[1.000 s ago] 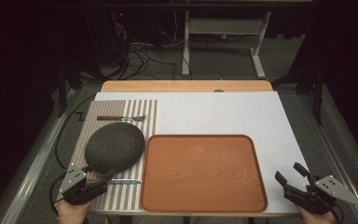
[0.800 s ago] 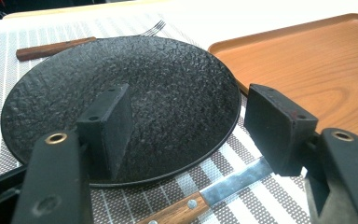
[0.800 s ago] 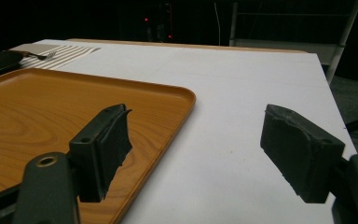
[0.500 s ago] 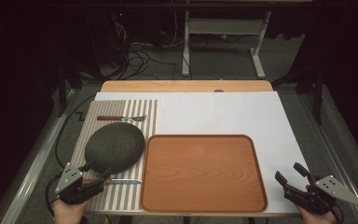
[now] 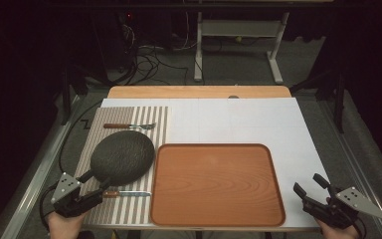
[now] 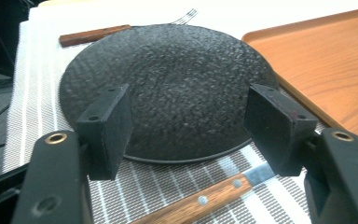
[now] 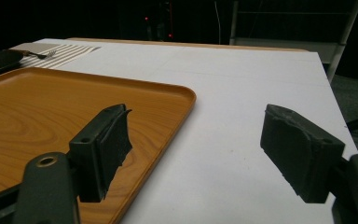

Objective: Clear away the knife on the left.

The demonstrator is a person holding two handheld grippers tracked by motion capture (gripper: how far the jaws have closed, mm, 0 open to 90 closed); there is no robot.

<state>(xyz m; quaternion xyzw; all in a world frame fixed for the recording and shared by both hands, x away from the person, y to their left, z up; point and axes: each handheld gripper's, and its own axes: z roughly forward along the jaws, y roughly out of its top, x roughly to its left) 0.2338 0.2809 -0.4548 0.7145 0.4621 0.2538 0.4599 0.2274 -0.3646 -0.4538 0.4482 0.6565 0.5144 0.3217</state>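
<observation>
Left gripper (image 5: 93, 191) has drawn back toward the near-left table edge over the last second; its jaws stand apart, empty, just short of the round black textured plate (image 5: 123, 157) on the striped placemat (image 5: 129, 211). A wooden-handled knife (image 6: 200, 199) lies beneath. Right gripper (image 5: 310, 186) unchanged, jaws spread, near right of the wooden tray (image 5: 218, 184). Judgement: plate pickup not yet begun.

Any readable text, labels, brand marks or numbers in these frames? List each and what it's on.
None readable: no print shows on the dark plate, wooden tray, striped placemat, knife, fork or either gripper.
</observation>
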